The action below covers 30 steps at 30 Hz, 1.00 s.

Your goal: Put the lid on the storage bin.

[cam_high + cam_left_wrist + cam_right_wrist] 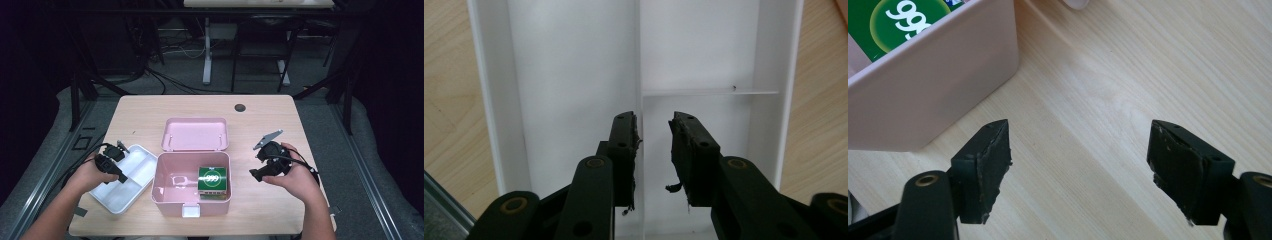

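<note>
The left gripper (655, 150) straddles the middle divider of the white tray (112, 200) near the tabletop's left front corner, jaws narrowed but not yet clamped. The right gripper (1080, 170) waits wide open over bare wood; lifting the tray toward the open pink box (165, 197) seems still ahead.

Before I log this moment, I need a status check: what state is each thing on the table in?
pink box: open, lid back
green packet: inside the pink box, right side
white tray: empty, on the table left of the box
left gripper: over the tray, jaws astride its divider, not touching
right gripper: open, nothing between the jaws
</note>
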### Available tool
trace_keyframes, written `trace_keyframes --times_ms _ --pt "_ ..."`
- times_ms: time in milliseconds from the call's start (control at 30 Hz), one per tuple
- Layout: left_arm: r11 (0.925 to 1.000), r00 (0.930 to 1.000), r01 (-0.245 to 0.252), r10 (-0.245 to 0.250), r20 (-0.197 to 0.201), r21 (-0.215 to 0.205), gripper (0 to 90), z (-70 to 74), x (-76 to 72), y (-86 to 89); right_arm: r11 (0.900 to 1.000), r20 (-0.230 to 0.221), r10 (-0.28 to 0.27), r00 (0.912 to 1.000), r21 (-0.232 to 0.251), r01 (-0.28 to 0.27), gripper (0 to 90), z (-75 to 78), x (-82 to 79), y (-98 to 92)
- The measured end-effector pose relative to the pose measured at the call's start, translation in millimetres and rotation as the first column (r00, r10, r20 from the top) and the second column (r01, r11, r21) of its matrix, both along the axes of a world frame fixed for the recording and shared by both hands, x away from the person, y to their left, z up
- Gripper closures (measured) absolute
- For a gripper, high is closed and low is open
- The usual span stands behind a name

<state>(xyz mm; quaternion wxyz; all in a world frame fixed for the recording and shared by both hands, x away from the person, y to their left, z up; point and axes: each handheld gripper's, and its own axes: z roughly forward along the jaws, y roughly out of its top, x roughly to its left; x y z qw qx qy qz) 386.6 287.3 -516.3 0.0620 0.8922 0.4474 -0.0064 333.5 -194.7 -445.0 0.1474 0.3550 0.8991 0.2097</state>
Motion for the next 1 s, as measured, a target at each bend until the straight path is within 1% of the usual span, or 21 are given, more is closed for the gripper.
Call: trace_keyframes --times_ms 67,133,167,200,233,267,300,333,433,500,533,567,633,667,700,733,767,867,967,1000 --pt "0.9999 1.0 0.003 -0.003 -0.007 0.015 72.5 -2.8 1.7 -0.8 1.0 0.003 0.001 1.0 -0.007 -0.001 25.2 -0.1 0.3 -1.0" --pt "0.9998 0.9999 -0.005 0.005 -0.014 0.02 73.2 -5.4 2.9 -1.3 1.0 0.007 -0.005 1.0 0.003 0.005 25.2 -0.7 0.5 -1.9" --pt "0.9997 0.9999 -0.004 0.005 -0.012 0.024 73.4 -6.9 3.7 -1.3 1.0 0.008 -0.005 1.0 -0.002 0.005 25.2 -0.4 0.7 -2.4" --pt "0.9996 0.9999 -0.007 0.007 -0.011 0.027 73.9 -7.3 4.0 -1.4 1.0 0.02 -0.007 0.9998 0.007 0.007 25.2 -1.2 0.7 -2.6" --pt "0.9995 0.9999 -0.005 0.006 -0.01 0.03 75.3 -7.9 4.6 -1.3 1.0 0.02 -0.005 0.9998 0.011 0.005 25.2 -1.2 0.7 -2.8" --pt "0.9994 0.9999 -0.004 0.004 -0.016 0.035 75.7 -8.1 5.5 -1.4 1.0 0.011 -0.006 0.9999 -0.002 0.006 25.2 0.2 0.4 -3.0" --pt "0.9994 0.9999 -0.008 0.009 -0.014 0.034 76.4 -8.4 5.8 -1.6 1.0 0.011 -0.006 0.9999 0.003 0.006 25.2 0.3 0.5 -3.2" --pt "0.9995 0.9996 -0.011 0.012 -0.024 0.03 77.8 -9.0 6.2 -1.8 1.0 0.025 -0.01 0.9996 0.018 0.01 25.2 -1.1 0.7 -3.1" --pt "0.9995 0.9992 -0.006 0.007 -0.039 0.031 81.7 -11.6 7.6 -3.4 1.0 0.027 -0.013 0.9996 0.011 0.012 25.2 -0.9 1.1 -4.1" --pt "0.9993 0.9994 -0.009 0.01 -0.034 0.037 83.5 -13.1 7.7 -4.8 1.0 0.024 -0.013 0.9996 0.016 0.012 25.2 -1.1 1.4 -4.9" --pt "0.9991 0.9993 -0.007 0.008 -0.038 0.042 83.9 -13.7 8.0 -5.4 1.0 0.021 -0.013 0.9997 0.006 0.013 25.2 -0.5 1.5 -5.2" --pt "0.999 0.9995 -0.005 0.007 -0.032 0.045 84.5 -14.9 8.5 -5.6 1.0 0.02 -0.017 0.9997 0.004 0.016 25.2 -0.4 1.4 -5.2" --pt "0.9987 0.9992 -0.011 0.013 -0.037 0.049 85.9 -16.6 9.4 -5.8 1.0 0.02 -0.014 0.9997 0.004 0.014 25.2 -0.5 1.4 -4.8" --pt "0.9988 0.9991 -0.013 0.015 -0.04 0.047 86.4 -17.6 9.8 -5.5 1.0 0.026 -0.012 0.9996 0.015 0.011 25.2 -1.3 1.4 -4.3" --pt "0.9989 0.999 -0.015 0.017 -0.042 0.043 86.4 -18.9 10.5 -5.3 1.0 0.029 -0.008 0.9996 0.015 0.007 25.2 -1.3 1.5 -4.1" --pt "0.9989 0.9988 -0.017 0.019 -0.045 0.044 86.7 -19.6 10.9 -5.1 1.0 0.021 -0.005 0.9998 0.007 0.005 25.2 -0.5 1.3 -3.9" --pt "0.9989 0.9987 -0.02 0.022 -0.046 0.043 87.3 -21.1 11.8 -4.6 1.0 0.029 -0.004 0.9996 0.018 0.003 25.2 -1.4 1.3 -3.7" --pt "0.9987 0.9983 -0.024 0.026 -0.051 0.044 87.7 -23.4 12.8 -5.0 1.0 0.037 0.0 0.9993 0.027 -0.001 25.2 -1.5 1.0 -3.5" --pt "0.9985 0.9983 -0.021 0.024 -0.053 0.05 87.8 -23.7 13.4 -6.2 1.0 0.038 0.0 0.9993 0.029 -0.001 25.2 -1.0 0.7 -3.5" --pt "0.9985 0.9983 -0.023 0.026 -0.053 0.05 87.8 -24.1 13.4 -6.5 1.0 0.029 0.0 0.9996 0.02 0.0 25.2 -0.3 0.7 -3.3"
